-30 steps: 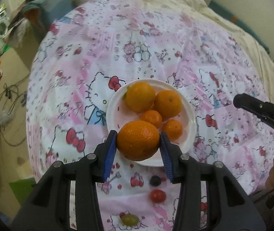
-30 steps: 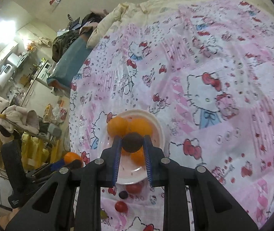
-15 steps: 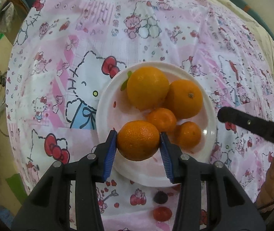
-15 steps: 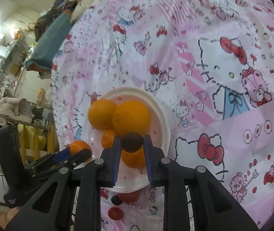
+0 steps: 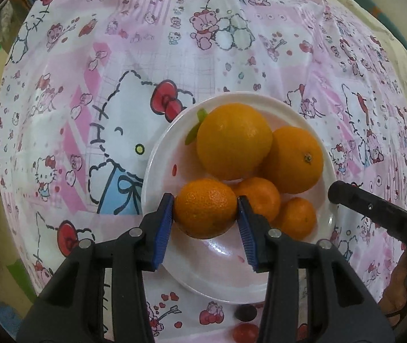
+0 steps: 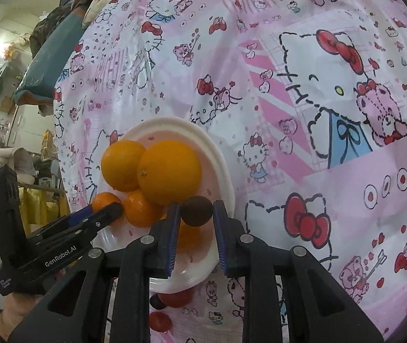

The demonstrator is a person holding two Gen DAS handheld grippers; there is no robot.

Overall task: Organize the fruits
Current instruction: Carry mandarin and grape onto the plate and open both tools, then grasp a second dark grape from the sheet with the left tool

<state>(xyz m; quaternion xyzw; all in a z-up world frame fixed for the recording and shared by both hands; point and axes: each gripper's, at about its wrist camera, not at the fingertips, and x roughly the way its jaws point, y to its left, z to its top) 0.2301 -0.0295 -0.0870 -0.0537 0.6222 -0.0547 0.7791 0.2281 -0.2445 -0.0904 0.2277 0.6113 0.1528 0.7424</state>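
A white plate (image 5: 157,154) (image 6: 220,157) sits on a pink cartoon-print cloth and holds two big oranges (image 5: 233,140) (image 6: 169,171) and two small tangerines (image 5: 260,197). My left gripper (image 5: 205,208) is shut on another tangerine (image 5: 205,208), low over the plate's near-left part. My right gripper (image 6: 196,211) is shut on a small dark round fruit (image 6: 197,211), just above the plate's near right rim. In the left wrist view a right finger (image 5: 375,211) reaches in from the right. The left gripper (image 6: 105,213) shows at the plate's left in the right wrist view.
Small red (image 6: 160,321) (image 5: 245,332) and dark (image 5: 245,312) fruits lie on the cloth (image 5: 117,57) just in front of the plate. The cloth's left edge drops off toward a cluttered room with furniture and a pile of clothes (image 6: 49,25).
Both grippers have come down and forward toward the plate, each still gripping its fruit. The plate and oranges now look much larger and closer in both views.
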